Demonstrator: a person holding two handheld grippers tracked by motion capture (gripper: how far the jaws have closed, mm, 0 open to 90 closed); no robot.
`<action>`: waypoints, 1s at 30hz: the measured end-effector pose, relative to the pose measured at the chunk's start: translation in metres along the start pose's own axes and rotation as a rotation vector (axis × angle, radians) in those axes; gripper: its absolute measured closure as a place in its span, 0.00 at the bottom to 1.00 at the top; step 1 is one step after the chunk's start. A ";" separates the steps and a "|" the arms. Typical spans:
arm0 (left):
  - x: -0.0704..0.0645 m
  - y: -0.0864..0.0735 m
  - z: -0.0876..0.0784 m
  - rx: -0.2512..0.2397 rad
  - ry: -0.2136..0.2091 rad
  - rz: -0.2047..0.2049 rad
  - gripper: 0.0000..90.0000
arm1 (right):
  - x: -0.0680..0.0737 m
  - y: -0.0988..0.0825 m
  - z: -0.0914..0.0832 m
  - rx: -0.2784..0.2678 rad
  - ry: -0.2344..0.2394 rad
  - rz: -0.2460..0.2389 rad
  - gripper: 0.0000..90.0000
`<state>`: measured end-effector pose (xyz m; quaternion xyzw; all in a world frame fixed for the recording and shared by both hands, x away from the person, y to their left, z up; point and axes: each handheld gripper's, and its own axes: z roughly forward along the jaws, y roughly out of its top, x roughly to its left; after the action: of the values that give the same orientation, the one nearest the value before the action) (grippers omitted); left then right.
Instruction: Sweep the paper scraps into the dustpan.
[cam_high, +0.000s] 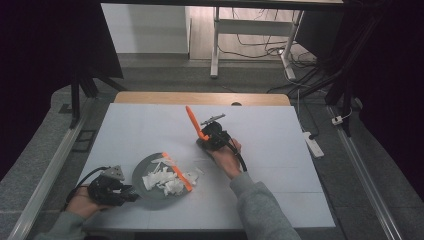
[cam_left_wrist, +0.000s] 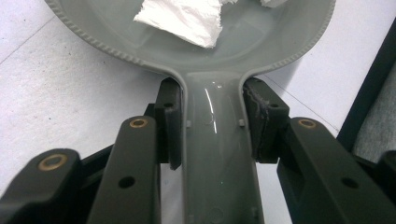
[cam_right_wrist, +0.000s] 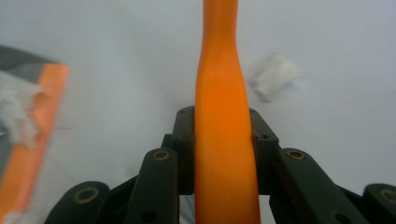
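High view: I see a white table with a grey dustpan lying near its front left. White paper scraps are piled in the pan, up against its orange lip. One loose scrap sits on the table just beside the lip. My left gripper is at the front left edge, held in the person's left hand, jaws pointing right onto the pan's handle end. My right gripper is near the table's middle, in the right hand, with an orange brush handle sticking up and back, tilted left. I cannot see the brush's head here.

Left gripper view: the jaws are closed most of the way onto the dustpan handle, one pad pressing on each side. The pan bowl spreads out just past the jaws, resting on the table. A white scrap lies inside it.

Right gripper view: blurry. The jaws are pinched narrow on the orange handle, which runs straight up between them. At far left, part of the dustpan lip with white scraps against it. A single scrap lies on the table to the right of the handle, apart from it.
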<state>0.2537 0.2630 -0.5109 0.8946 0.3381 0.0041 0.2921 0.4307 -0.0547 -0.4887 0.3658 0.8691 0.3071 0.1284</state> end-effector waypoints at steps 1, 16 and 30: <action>0.000 0.000 0.000 0.000 0.002 -0.001 0.68 | 0.014 0.000 0.001 0.002 0.054 -0.010 0.78; 0.000 0.001 0.001 -0.010 0.003 -0.009 0.68 | 0.038 0.013 -0.033 -0.124 0.178 -0.035 0.78; 0.000 0.004 0.005 -0.014 0.007 -0.025 0.68 | -0.047 0.005 -0.043 -0.162 -0.045 0.110 0.78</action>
<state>0.2571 0.2577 -0.5127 0.8883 0.3503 0.0061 0.2970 0.4468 -0.1047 -0.4524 0.4082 0.8170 0.3747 0.1598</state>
